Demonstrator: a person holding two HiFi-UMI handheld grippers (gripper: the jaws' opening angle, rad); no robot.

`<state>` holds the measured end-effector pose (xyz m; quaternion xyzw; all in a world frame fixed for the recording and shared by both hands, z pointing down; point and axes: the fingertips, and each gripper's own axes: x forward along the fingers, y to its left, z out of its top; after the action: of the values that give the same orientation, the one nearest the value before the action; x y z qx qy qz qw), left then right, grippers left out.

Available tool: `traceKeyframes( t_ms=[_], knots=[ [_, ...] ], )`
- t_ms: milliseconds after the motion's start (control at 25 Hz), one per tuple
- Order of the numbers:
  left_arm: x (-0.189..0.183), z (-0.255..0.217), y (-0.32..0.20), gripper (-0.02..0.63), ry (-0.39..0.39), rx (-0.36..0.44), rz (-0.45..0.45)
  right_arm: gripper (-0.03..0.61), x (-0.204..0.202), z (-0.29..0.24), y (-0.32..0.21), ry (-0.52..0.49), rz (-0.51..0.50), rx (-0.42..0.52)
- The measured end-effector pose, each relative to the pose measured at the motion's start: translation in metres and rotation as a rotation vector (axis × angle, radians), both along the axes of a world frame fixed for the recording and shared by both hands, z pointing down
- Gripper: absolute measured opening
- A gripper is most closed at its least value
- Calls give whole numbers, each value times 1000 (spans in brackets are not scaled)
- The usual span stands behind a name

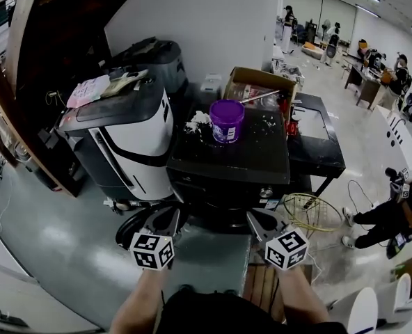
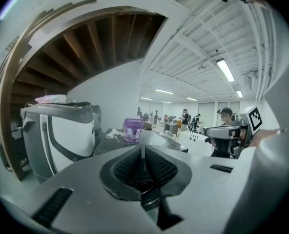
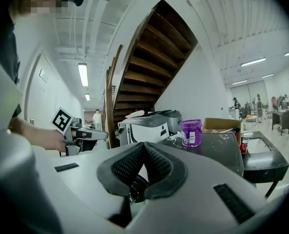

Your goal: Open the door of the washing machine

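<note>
The washing machine (image 1: 227, 160) is a black box straight ahead, and its front face drops into shadow just beyond my grippers. A purple tub (image 1: 227, 120) and spilled white powder (image 1: 197, 122) sit on its top. My left gripper (image 1: 172, 219) and right gripper (image 1: 253, 220) hover side by side before the front, both shut with nothing between the pads. In the left gripper view the jaws (image 2: 143, 152) meet, with the tub (image 2: 133, 130) beyond them. The right gripper view shows the same closed jaws (image 3: 143, 149) and the tub (image 3: 191, 132). I cannot make out the door.
A white-and-black appliance (image 1: 133, 134) with papers on top stands left of the washer. A cardboard box (image 1: 258, 89) sits behind it and a black side table (image 1: 317, 134) to its right. A yellow wire basket (image 1: 310, 211) lies on the floor, near a crouching person (image 1: 394, 214).
</note>
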<state>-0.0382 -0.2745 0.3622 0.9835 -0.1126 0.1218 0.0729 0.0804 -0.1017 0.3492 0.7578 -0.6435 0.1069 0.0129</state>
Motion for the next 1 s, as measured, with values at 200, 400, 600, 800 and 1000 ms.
traceKeyframes(
  t_ms=[200,400,600,800,1000],
  knots=[
    [17,-54,12,35,115,65,185,17,1,-24,2,55,7,-20],
    [21,-84,10,18,119,124,259,18,11,-54,-1,73,74,7],
    [21,-86,-30,18,93,135,144,21,13,-78,-12,95,99,38],
    [23,-83,-41,18,107,116,130,21,3,-82,-28,96,96,59],
    [23,-73,-38,18,113,73,143,17,1,-78,-31,79,100,78]
  ],
)
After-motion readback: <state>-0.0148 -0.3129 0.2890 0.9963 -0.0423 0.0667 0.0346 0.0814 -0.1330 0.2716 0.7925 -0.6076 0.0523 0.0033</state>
